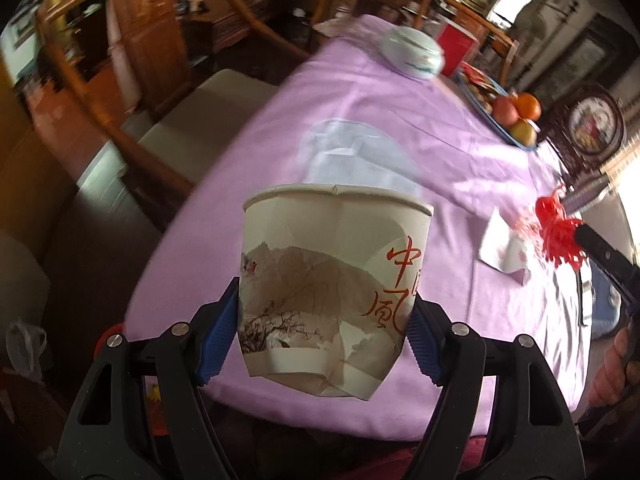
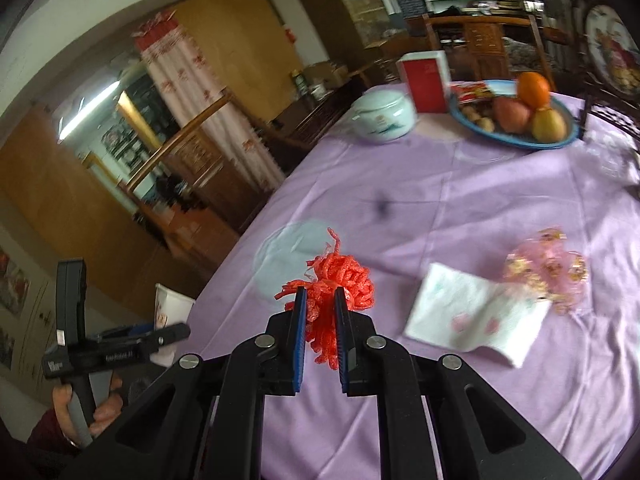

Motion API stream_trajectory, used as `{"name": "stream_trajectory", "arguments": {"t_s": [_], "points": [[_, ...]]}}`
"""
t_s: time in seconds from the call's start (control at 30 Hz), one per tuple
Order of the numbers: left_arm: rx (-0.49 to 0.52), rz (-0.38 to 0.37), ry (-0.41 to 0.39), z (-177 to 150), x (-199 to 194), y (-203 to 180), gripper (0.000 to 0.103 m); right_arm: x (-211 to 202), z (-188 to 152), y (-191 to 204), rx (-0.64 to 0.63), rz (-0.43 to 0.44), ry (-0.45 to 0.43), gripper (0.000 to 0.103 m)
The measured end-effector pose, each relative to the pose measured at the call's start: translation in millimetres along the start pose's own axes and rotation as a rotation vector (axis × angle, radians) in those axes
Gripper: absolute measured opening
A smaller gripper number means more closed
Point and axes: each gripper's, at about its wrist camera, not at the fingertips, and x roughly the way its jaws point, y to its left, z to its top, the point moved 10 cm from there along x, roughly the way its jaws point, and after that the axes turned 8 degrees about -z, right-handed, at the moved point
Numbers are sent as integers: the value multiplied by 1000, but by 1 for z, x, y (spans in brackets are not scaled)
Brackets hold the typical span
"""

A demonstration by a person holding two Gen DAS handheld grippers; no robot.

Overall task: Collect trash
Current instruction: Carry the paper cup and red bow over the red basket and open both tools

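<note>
My left gripper is shut on a dented paper cup with a brown landscape print and red characters, held upright above the near edge of the purple-clothed table. The cup also shows at the left of the right wrist view. My right gripper is shut on a red foam fruit net, lifted over the table; the net also shows in the left wrist view. A white napkin and a crumpled pink wrapper lie on the cloth to the right.
At the far end stand a pale lidded bowl, a red box and a blue fruit plate. A faint round ring mark shows on the cloth. Wooden chairs surround the table.
</note>
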Motion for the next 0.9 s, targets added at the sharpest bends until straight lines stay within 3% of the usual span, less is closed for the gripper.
{"name": "stream_trajectory", "arguments": {"t_s": [0.2, 0.47, 0.9], "points": [[-164, 70, -32, -27, -29, 76, 73, 12, -6, 56, -116, 63, 42, 13], [-415, 167, -57, -90, -70, 176, 73, 27, -19, 125, -250, 137, 102, 13], [-617, 193, -34, -149, -81, 237, 74, 31, -44, 202, -412, 190, 149, 13]]}}
